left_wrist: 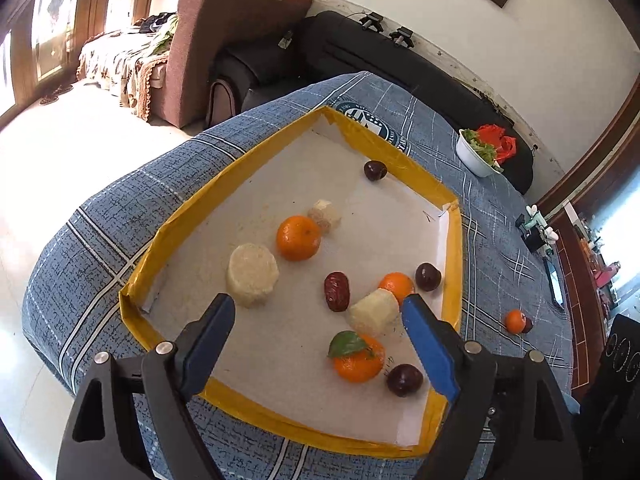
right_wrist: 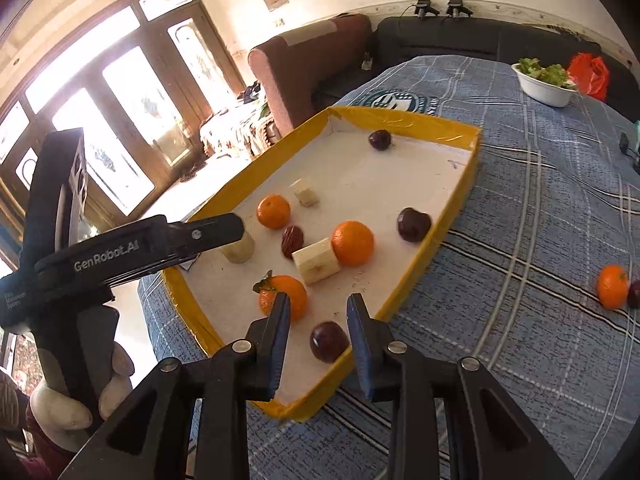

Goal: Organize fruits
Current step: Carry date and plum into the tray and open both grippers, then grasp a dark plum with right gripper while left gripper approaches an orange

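At the bottom of the left wrist view, the left gripper [left_wrist: 316, 312] is being held pointing down over the tray [left_wrist: 192, 208], jaws spread wide with nothing between them. At lower centre of the right wrist view, the right gripper [right_wrist: 318, 312] is being held slightly parted and empty above a dark plum [right_wrist: 329, 341]. Oranges [right_wrist: 353, 243], banana pieces [right_wrist: 316, 266] and a date [right_wrist: 292, 241] are lying inside the tray; one orange [right_wrist: 612, 286] is lying outside at right. "GenRobot.AI" is printed on the left gripper, at left.

glossy yellow tape rims the matt white tray [left_wrist: 256, 152]; woven cloth tablecloth [right_wrist: 540, 200].
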`<action>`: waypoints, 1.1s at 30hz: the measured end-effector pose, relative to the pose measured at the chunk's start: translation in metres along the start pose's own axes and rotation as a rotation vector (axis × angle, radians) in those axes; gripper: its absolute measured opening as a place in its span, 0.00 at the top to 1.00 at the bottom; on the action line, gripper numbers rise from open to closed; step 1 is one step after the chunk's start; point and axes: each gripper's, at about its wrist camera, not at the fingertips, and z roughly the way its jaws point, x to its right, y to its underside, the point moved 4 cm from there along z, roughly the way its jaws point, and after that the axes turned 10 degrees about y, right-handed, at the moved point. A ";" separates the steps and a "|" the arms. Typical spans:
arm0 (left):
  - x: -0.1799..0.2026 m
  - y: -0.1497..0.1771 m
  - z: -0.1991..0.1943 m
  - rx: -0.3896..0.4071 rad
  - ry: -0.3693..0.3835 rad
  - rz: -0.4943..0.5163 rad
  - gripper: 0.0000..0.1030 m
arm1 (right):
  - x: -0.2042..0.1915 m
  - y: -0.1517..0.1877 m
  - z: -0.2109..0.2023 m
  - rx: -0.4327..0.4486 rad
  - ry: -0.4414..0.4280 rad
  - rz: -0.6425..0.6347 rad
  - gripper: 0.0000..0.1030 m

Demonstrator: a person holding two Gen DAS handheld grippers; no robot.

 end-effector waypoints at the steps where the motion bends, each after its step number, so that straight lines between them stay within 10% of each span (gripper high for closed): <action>1: 0.004 0.001 -0.003 0.006 -0.007 0.010 0.17 | 0.005 0.000 -0.004 0.006 0.002 0.013 0.65; 18: 0.150 0.062 0.040 -0.192 0.193 0.333 0.17 | 0.223 0.053 -0.084 0.075 0.305 0.342 0.59; 33: 0.213 0.067 0.108 -0.238 0.191 0.462 0.18 | 0.282 0.017 -0.021 0.040 0.324 0.448 0.59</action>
